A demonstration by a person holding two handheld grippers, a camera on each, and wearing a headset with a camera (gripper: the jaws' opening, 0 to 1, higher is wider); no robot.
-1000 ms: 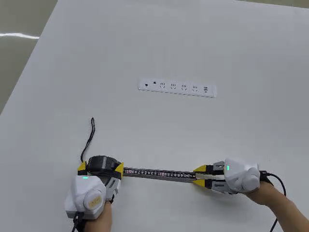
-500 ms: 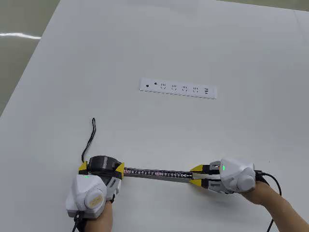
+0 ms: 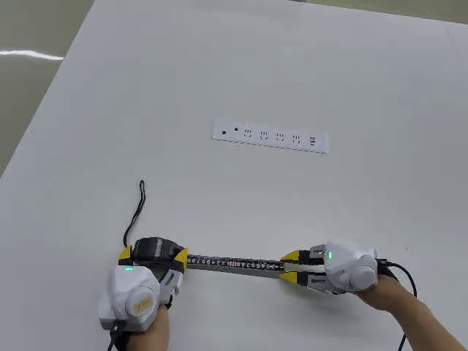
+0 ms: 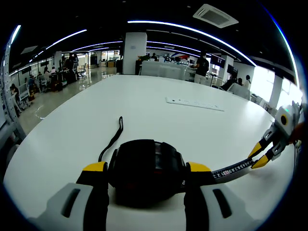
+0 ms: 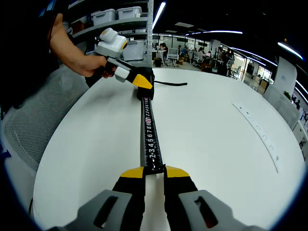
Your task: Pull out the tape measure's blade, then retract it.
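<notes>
A black tape measure case [image 3: 155, 248] lies on the white table near its front left, and my left gripper [image 3: 151, 256] is shut on its sides. The black blade [image 3: 234, 263] runs out to the right, flat over the table. My right gripper [image 3: 287, 266] is shut on the blade's end. In the left gripper view the case [image 4: 147, 168] sits between the yellow-tipped jaws, with the blade [image 4: 231, 169] leading to the right gripper [image 4: 257, 156]. In the right gripper view the blade [image 5: 148, 134] stretches from the jaws to the case [image 5: 147, 82], which the left gripper [image 5: 137, 79] holds.
The case's black wrist strap [image 3: 135, 208] trails back over the table. A white power strip [image 3: 270, 136] lies flat at mid-table, well beyond the blade. The table's left edge [image 3: 44, 110] drops to the floor. A cable runs from the right gripper.
My right gripper has moved left toward the case with the blade's end in it, so the drawn-out length is shorter. The left gripper and case have stayed put.
</notes>
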